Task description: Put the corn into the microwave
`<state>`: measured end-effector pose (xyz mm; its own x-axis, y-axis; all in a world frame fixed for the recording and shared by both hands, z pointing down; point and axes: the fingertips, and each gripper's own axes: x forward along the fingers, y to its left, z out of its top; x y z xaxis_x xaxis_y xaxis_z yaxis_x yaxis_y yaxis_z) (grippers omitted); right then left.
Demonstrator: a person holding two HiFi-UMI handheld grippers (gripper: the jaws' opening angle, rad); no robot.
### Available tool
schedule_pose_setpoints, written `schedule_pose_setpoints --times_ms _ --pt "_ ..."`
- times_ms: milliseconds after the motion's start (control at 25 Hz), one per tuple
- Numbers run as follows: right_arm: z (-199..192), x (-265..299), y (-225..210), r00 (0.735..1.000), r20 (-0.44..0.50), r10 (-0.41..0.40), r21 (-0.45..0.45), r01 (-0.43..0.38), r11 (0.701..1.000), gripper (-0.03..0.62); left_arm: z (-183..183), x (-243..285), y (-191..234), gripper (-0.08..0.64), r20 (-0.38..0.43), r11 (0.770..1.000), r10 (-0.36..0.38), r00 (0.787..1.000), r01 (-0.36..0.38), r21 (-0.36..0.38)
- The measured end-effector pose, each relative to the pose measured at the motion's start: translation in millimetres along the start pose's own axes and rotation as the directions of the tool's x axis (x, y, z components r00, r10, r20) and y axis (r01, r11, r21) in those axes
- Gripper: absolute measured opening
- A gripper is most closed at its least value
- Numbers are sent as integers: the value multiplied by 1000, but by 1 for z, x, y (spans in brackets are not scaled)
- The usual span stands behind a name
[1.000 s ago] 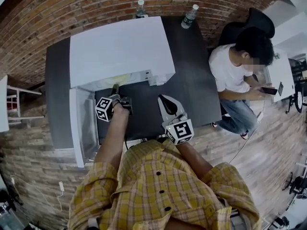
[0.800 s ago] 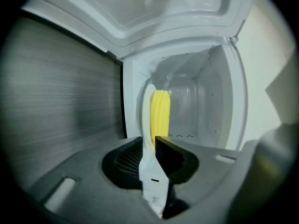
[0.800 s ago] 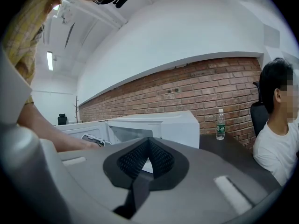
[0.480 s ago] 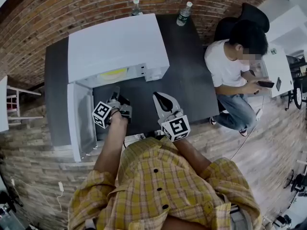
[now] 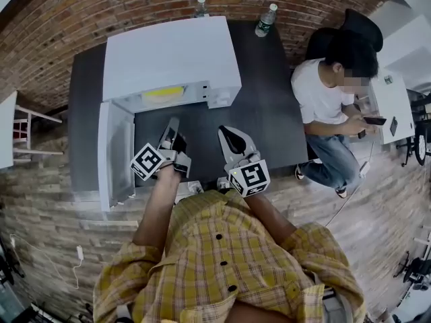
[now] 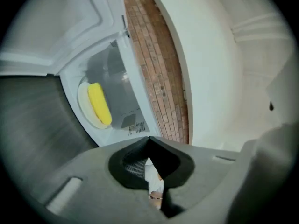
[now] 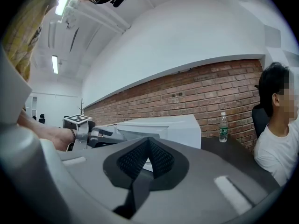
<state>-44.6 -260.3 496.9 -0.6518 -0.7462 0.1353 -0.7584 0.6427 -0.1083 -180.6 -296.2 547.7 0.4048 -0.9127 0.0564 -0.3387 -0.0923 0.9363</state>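
Note:
A yellow corn cob (image 5: 163, 93) lies on a pale plate (image 6: 84, 110) inside the white microwave (image 5: 172, 56); the left gripper view also shows the corn cob (image 6: 99, 102). The microwave door (image 5: 114, 153) stands swung open to the left. My left gripper (image 5: 172, 126) is shut and empty, held level in front of the opening and well clear of the corn. In its own view the left gripper (image 6: 149, 140) has its jaws meeting. My right gripper (image 5: 232, 140) hovers over the dark table (image 5: 269, 113) to the right, shut on nothing, as the right gripper (image 7: 148, 140) shows.
Two water bottles (image 5: 201, 7) (image 5: 267, 20) stand at the table's far edge by the brick wall. A person (image 5: 330, 93) sits at the right end of the table with a phone. A white chair (image 5: 17, 140) is at the left.
My left gripper has drawn back from the microwave mouth toward me, risen and rolled. The corn stays on the plate inside. The right gripper has shifted only slightly.

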Motion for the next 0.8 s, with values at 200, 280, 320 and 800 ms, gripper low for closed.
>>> schedule_pose_setpoints --times_ms 200,280,320,800 --pt "8 -1 5 999 18 30 6 -30 1000 -3 -3 -8 -35 0 -12 978 -29 1000 31 205" --pt "10 -2 6 999 23 39 10 -39 999 -3 -7 -10 -45 -1 -20 953 -24 1000 29 302" --pt "11 -2 7 999 25 41 15 -41 999 -3 -9 -12 -50 -2 -27 935 -20 999 28 354" --pt "20 -5 13 997 45 65 37 -67 997 -3 -33 -31 -88 -3 -28 664 12 1000 13 747"
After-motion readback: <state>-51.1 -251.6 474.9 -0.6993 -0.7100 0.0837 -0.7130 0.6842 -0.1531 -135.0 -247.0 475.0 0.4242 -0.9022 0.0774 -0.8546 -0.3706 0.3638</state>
